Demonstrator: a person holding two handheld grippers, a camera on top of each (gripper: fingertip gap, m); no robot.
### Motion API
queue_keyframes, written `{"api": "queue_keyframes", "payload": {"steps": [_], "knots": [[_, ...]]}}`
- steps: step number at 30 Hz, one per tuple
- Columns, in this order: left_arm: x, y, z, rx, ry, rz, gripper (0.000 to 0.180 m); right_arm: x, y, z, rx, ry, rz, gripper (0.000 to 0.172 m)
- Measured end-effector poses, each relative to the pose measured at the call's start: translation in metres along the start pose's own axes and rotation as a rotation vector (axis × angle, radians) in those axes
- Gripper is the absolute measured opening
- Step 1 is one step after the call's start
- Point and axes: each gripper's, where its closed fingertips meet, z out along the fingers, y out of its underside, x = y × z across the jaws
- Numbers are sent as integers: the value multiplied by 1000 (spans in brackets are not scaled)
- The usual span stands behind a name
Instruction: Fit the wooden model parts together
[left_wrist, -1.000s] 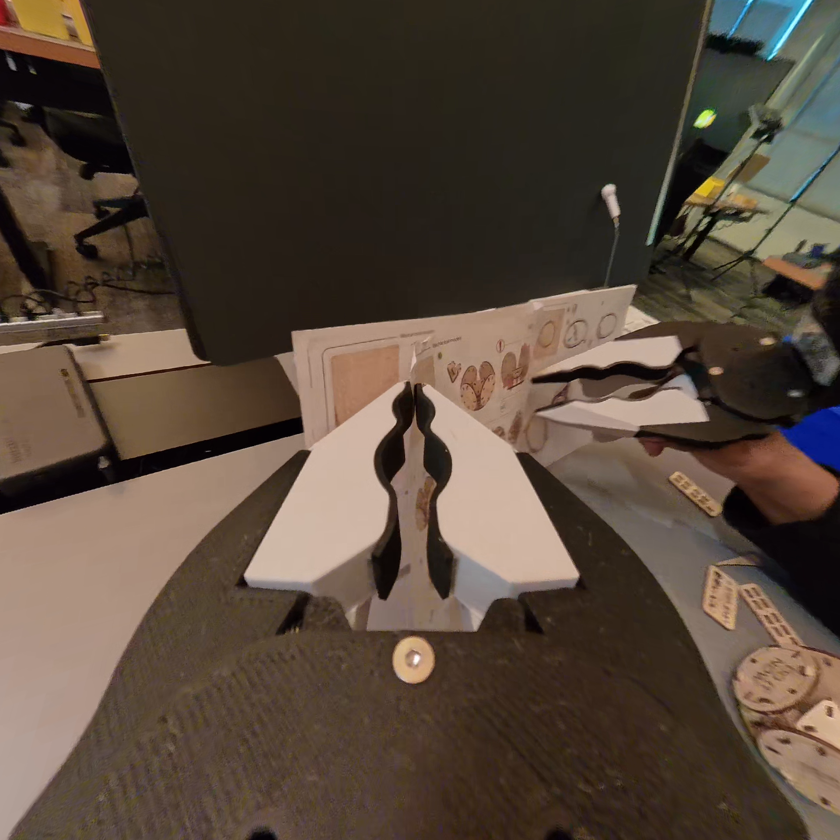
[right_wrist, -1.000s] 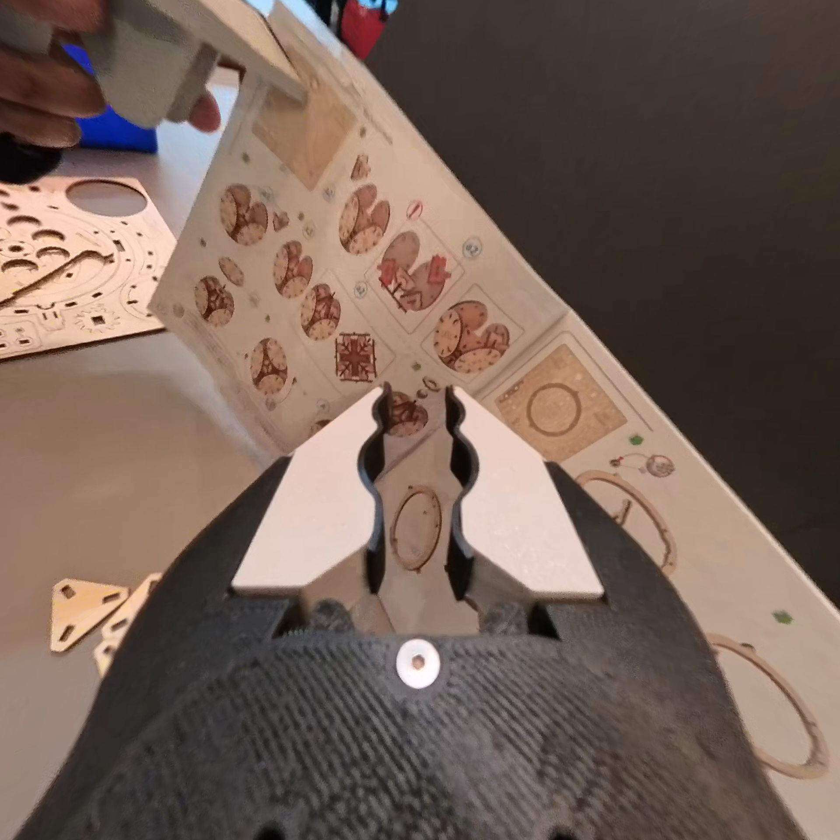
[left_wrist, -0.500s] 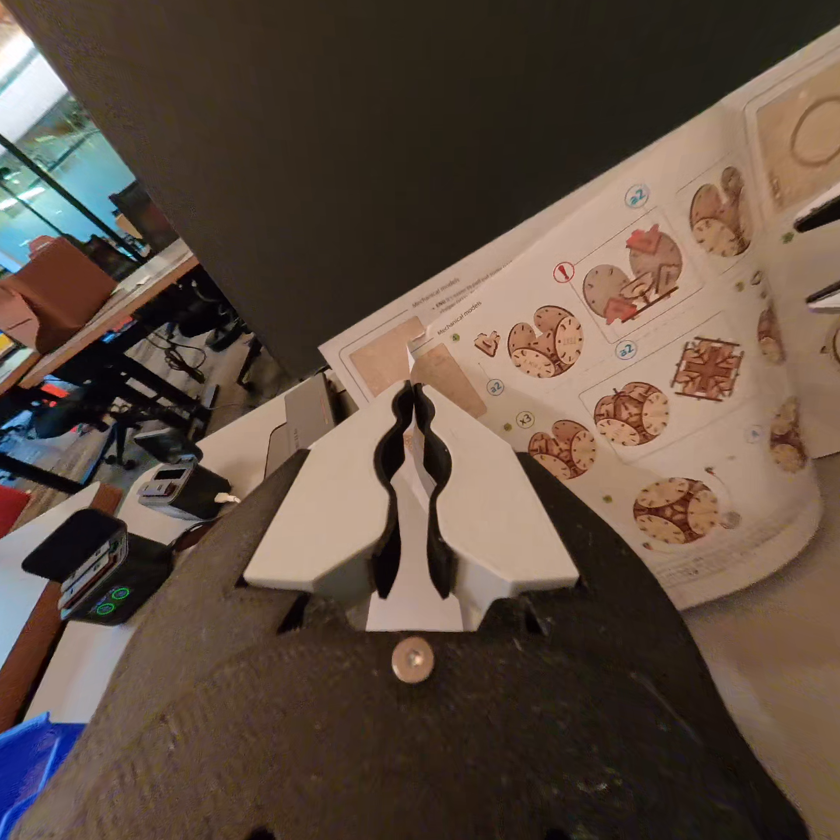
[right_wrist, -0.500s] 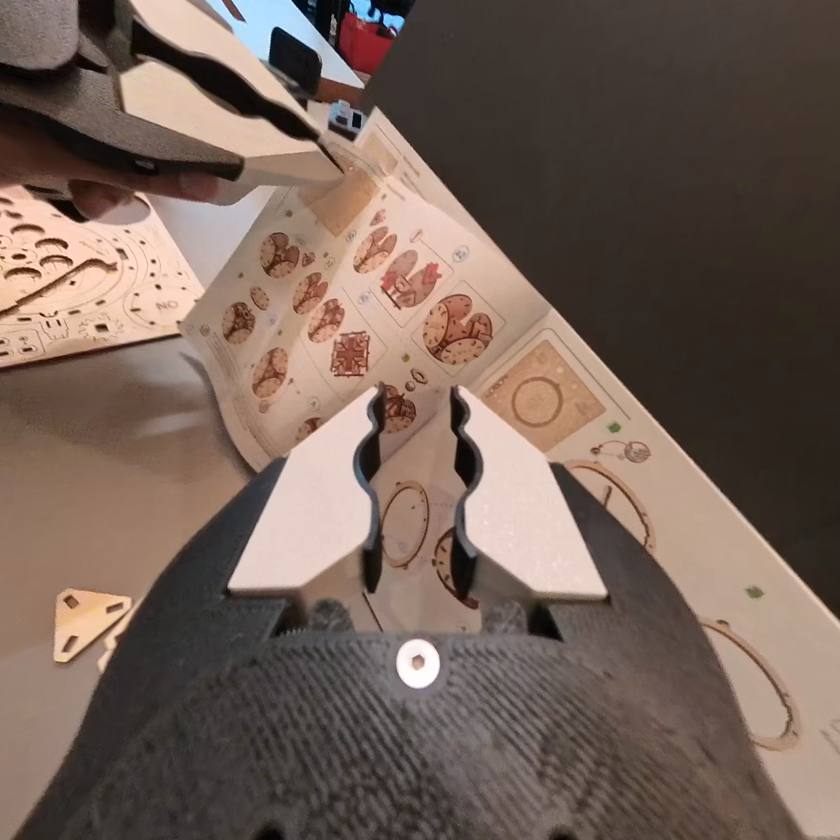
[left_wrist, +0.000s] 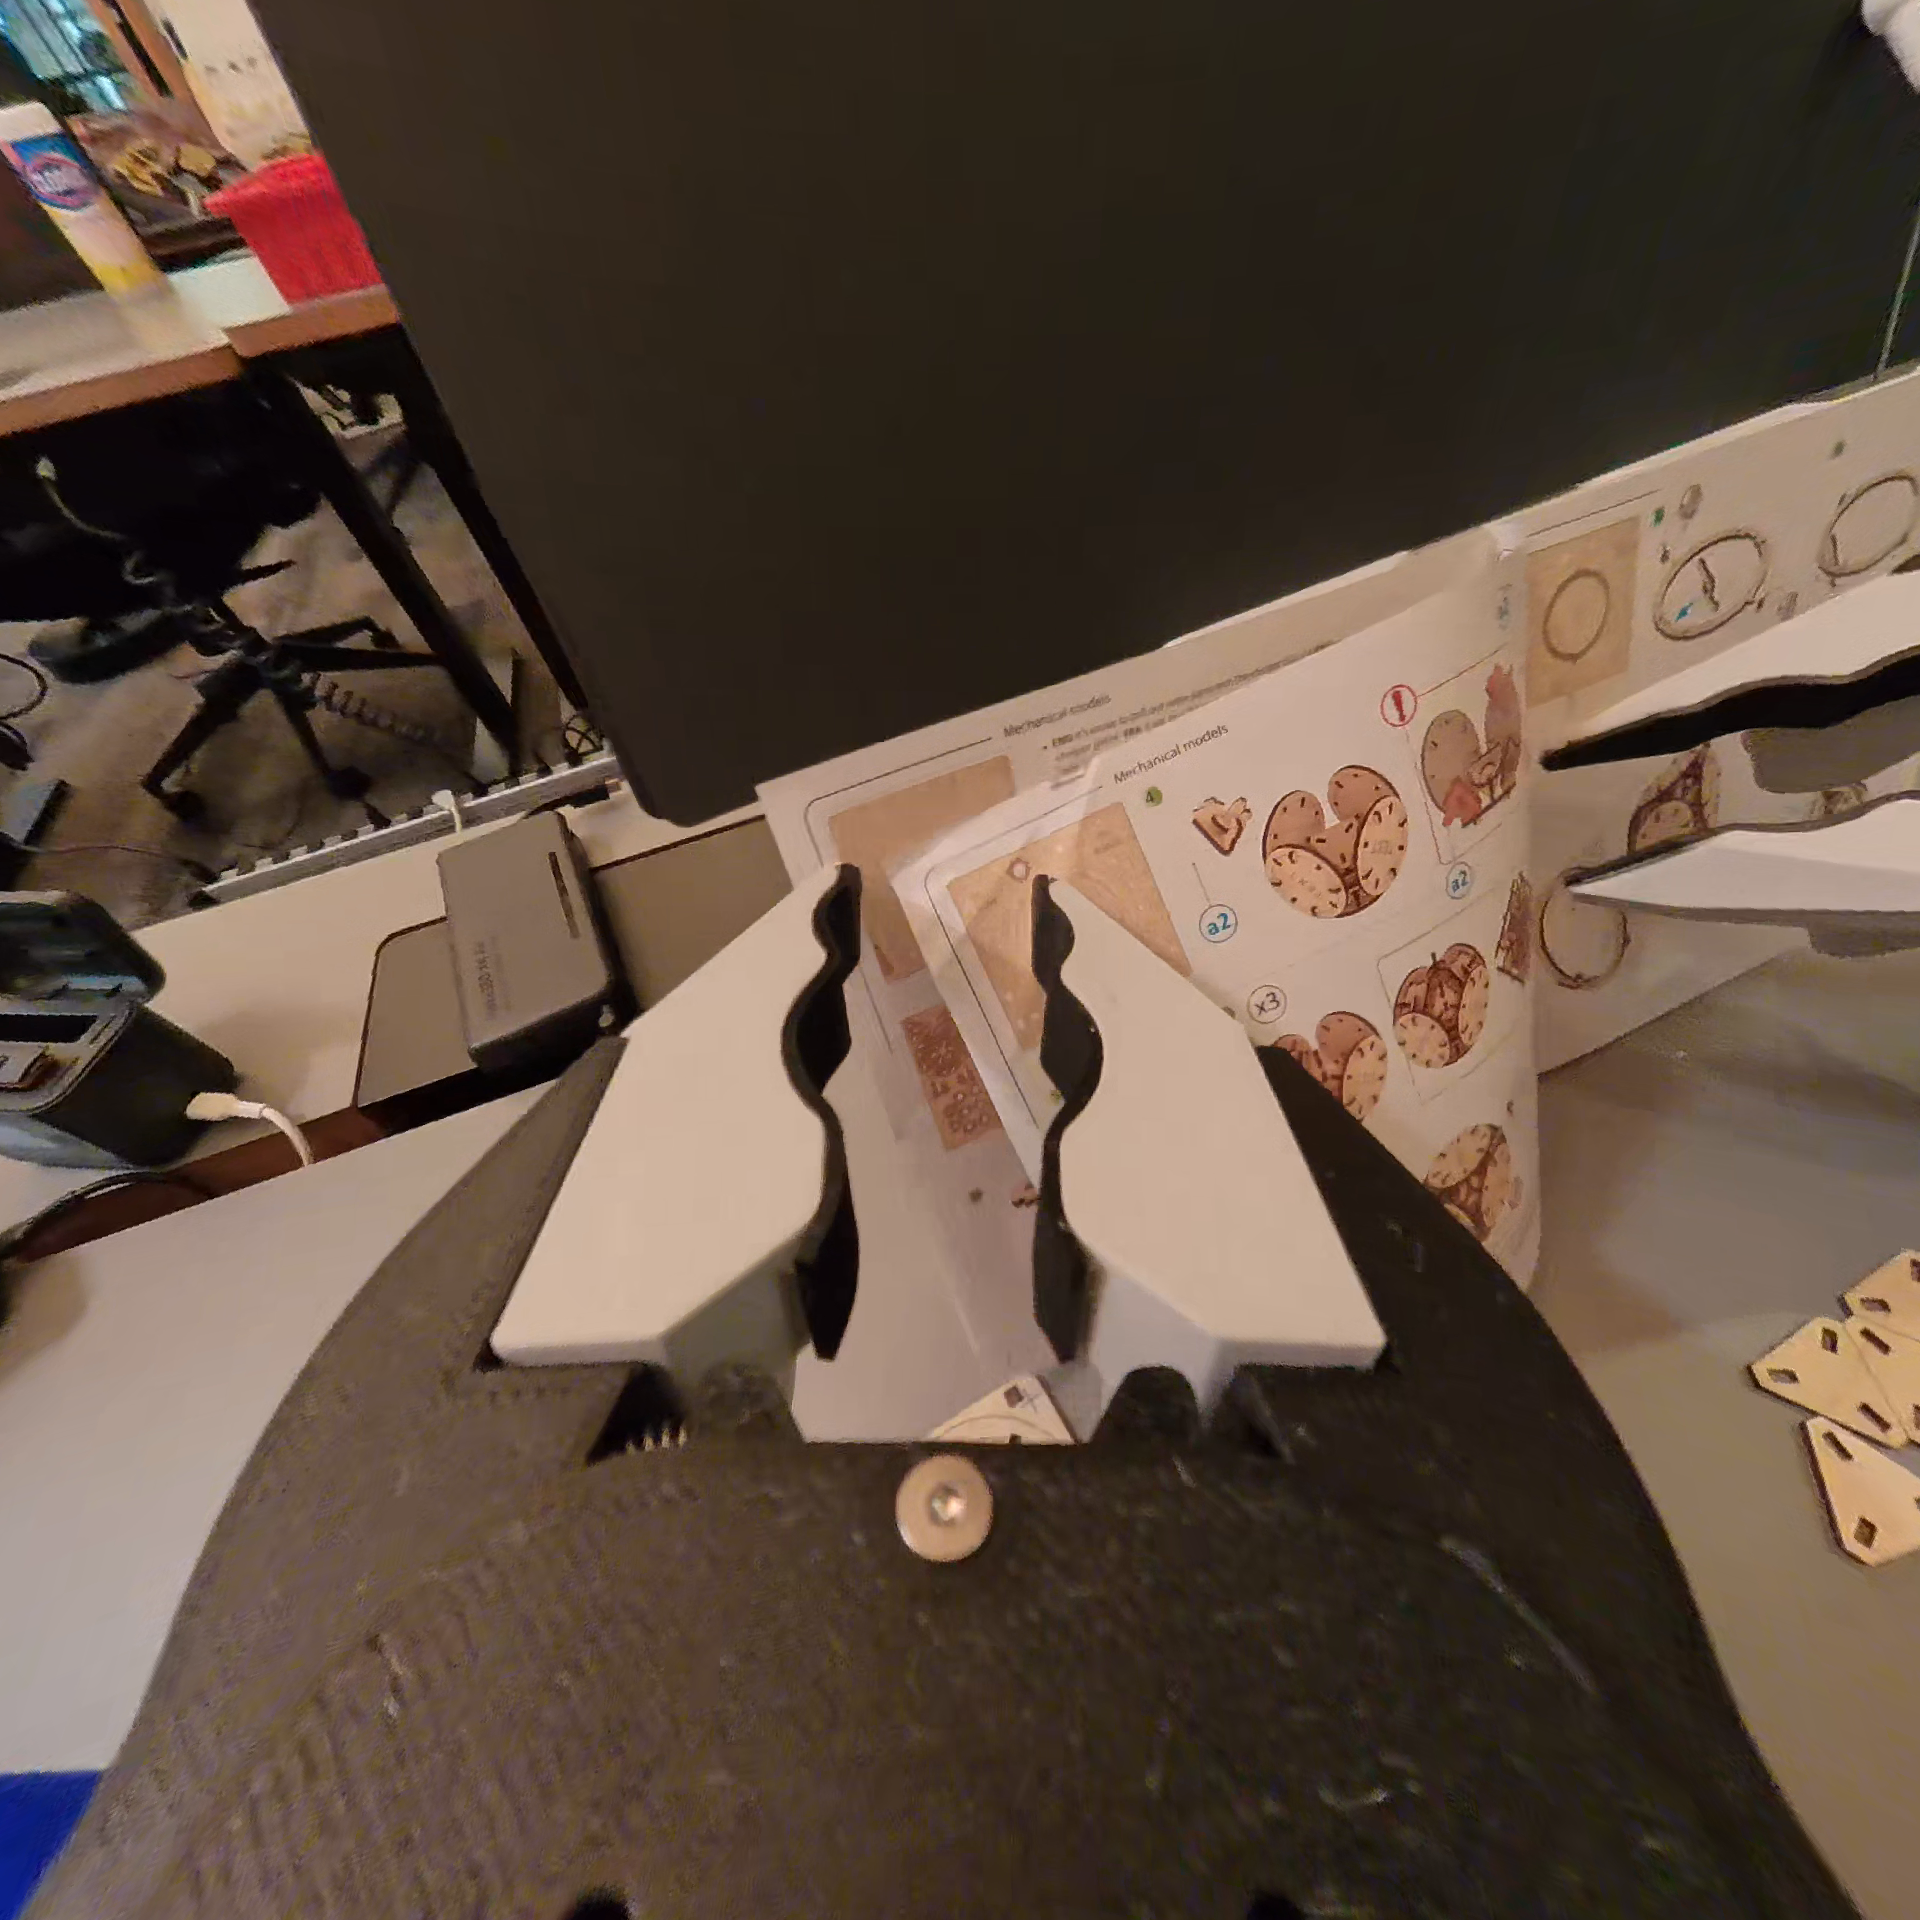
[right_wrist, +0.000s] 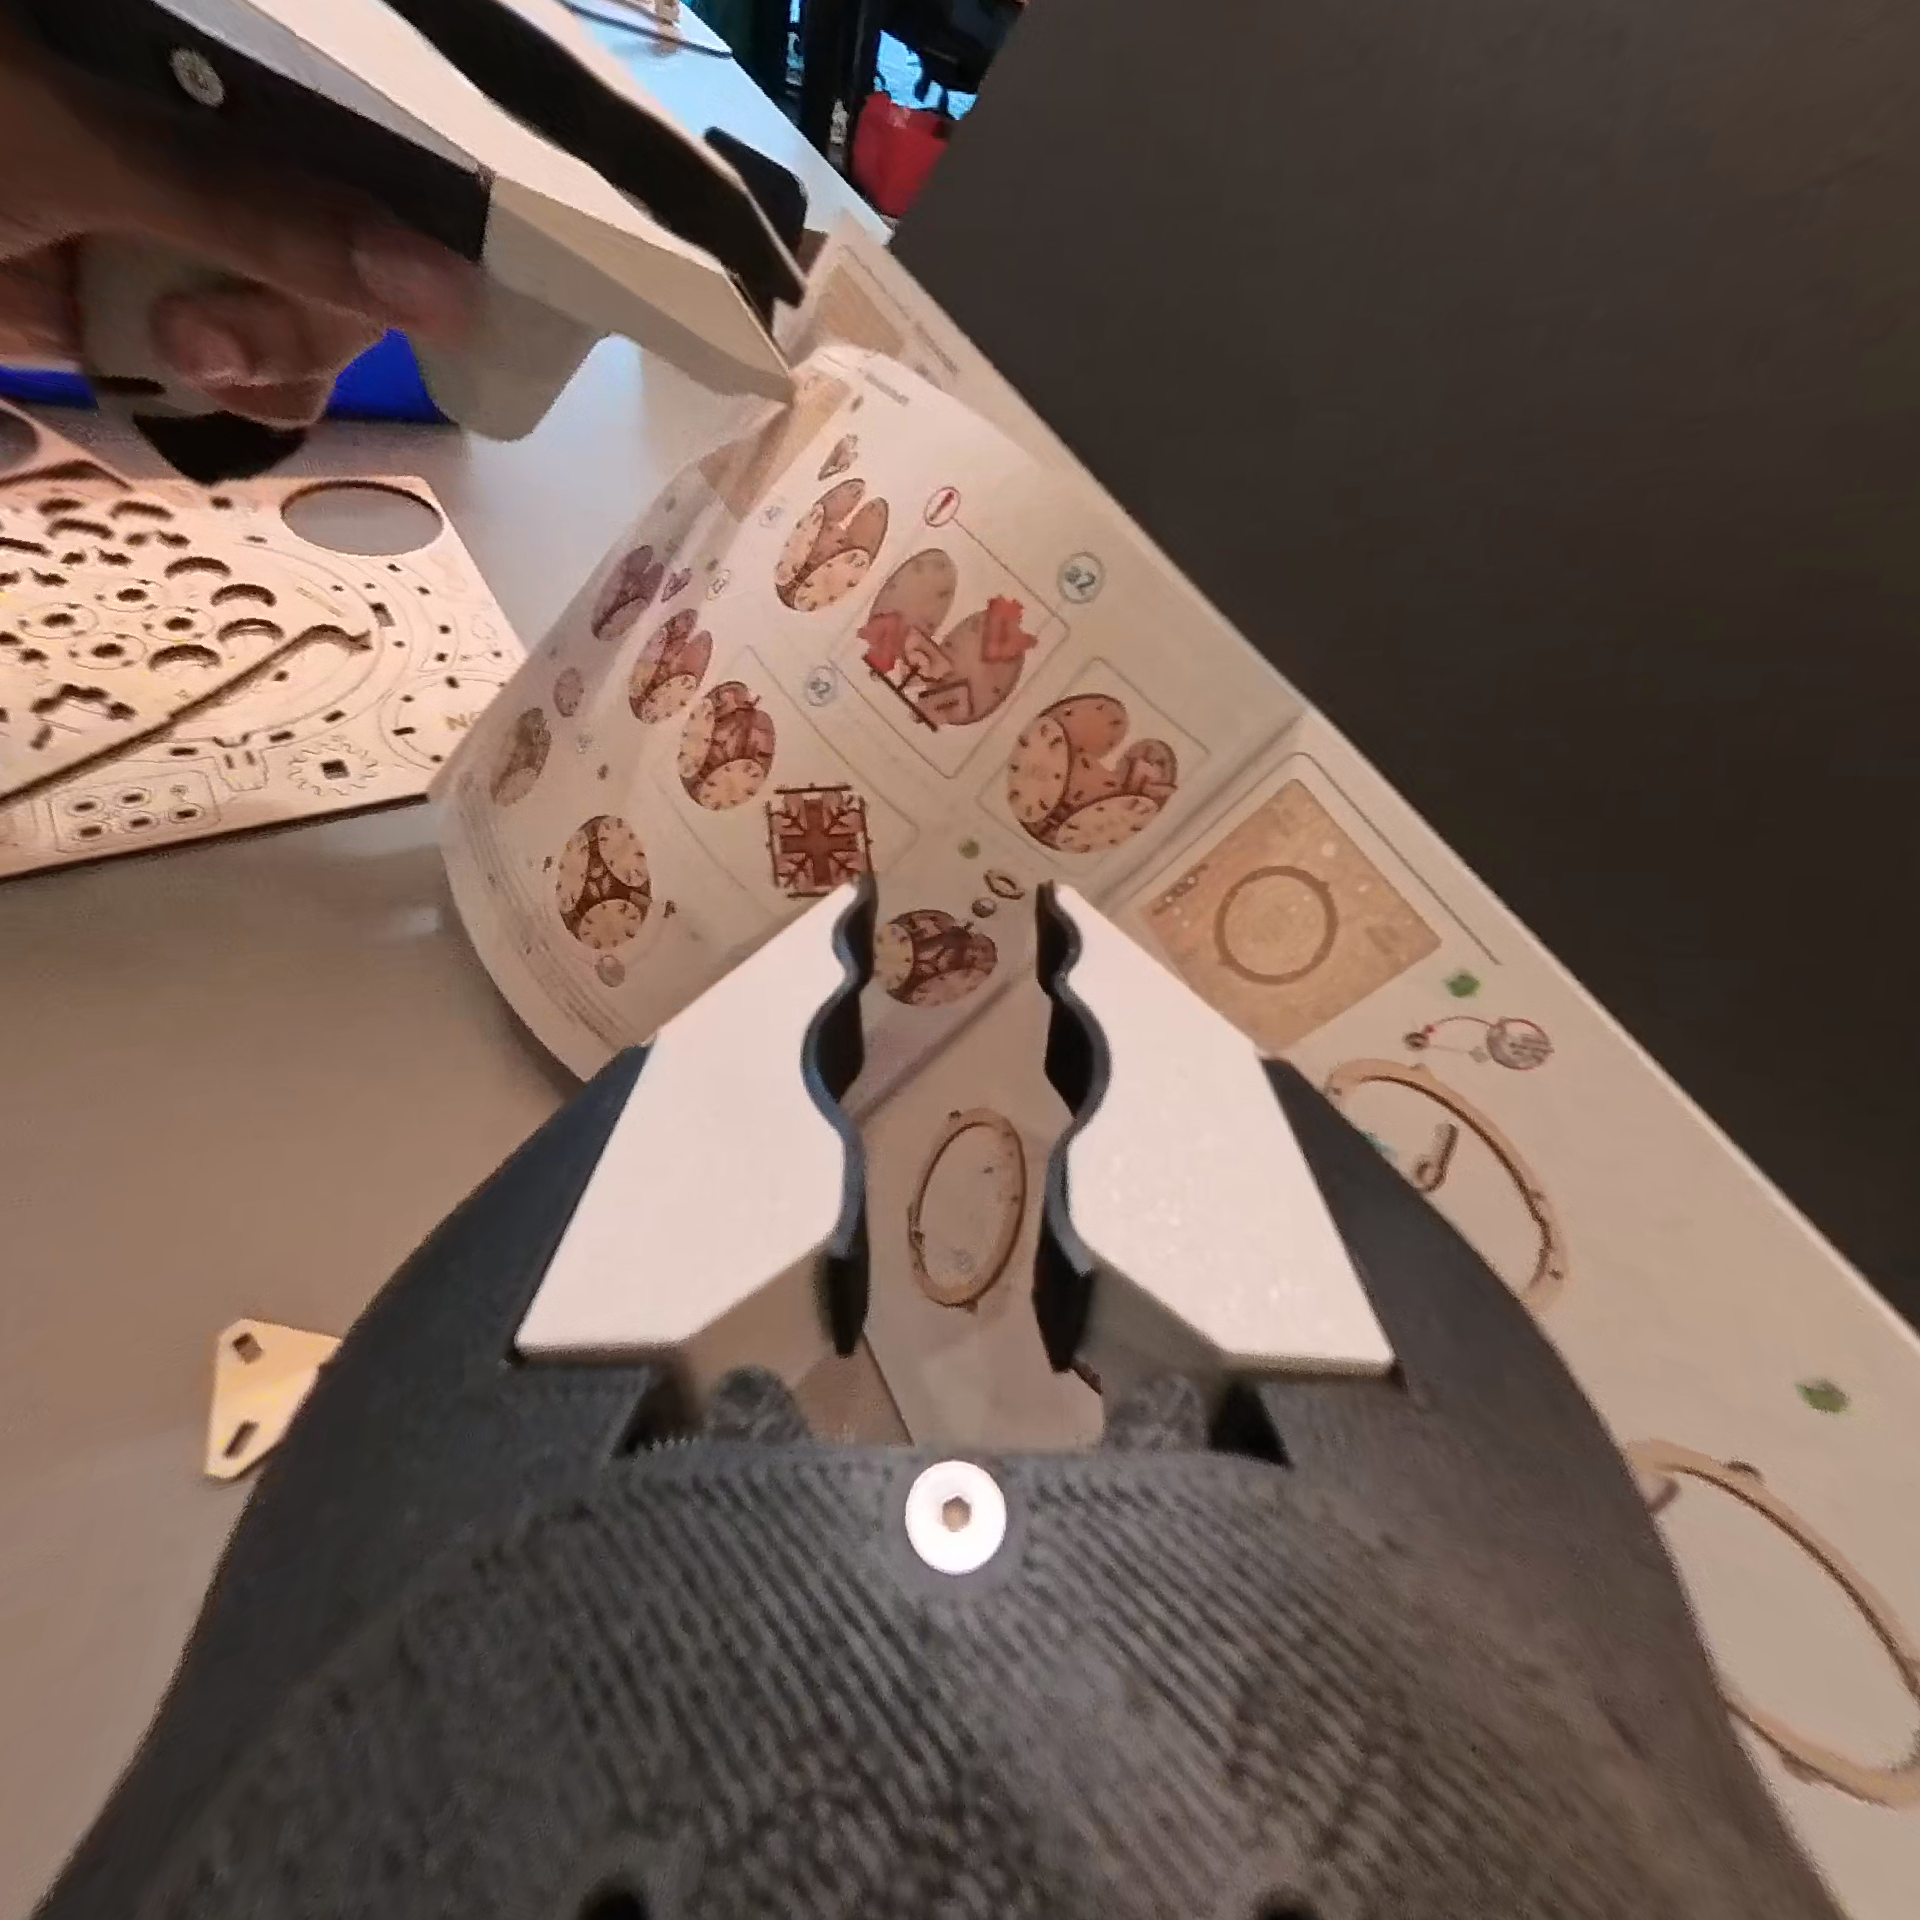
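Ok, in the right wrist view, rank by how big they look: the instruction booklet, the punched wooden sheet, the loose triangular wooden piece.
1. Instruction booklet, largest.
2. Punched wooden sheet, partly cut off by the frame edge.
3. Triangular wooden piece, smallest, partly hidden behind the right gripper.

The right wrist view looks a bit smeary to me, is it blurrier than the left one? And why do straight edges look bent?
Right wrist view: yes, the hand and the other claw at upper left are motion-smeared, and the instruction sheet is soft. Left wrist view: sharper, warm dim light, printed pictures on the instruction sheet crisp. Both views: the wide-angle lens bows the dark panel and the table edges.
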Motion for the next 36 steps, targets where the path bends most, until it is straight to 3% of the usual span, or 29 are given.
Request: {"api": "queue_keyframes", "payload": {"steps": [9,13,17,20,26,30,31,34,36], "knots": [[-6,-27,-23,91,49,-98,47,-7,-1,2,-23,23,-115,37],[2,-41,-32,119,55,-77,48,13,-8,-11,-14,120,-170,45],[25,-74,-56,197,96,-29,47,46,-22,-36,33,270,-182,49],[44,-100,-80,267,114,37,45,53,-19,-42,1,267,-123,53],[57,-122,-111,336,108,111,38,65,-14,-31,-222,212,-178,69],[64,-126,-119,354,202,25,38,60,11,-19,-583,-14,-237,68],[68,-128,-122,359,228,11,38,59,19,-20,-677,-55,-249,66],[82,-137,-135,391,282,4,37,71,20,-23,-818,-28,-417,31],[98,-145,-148,418,330,21,36,76,19,-25,-876,9,-456,23]]}}
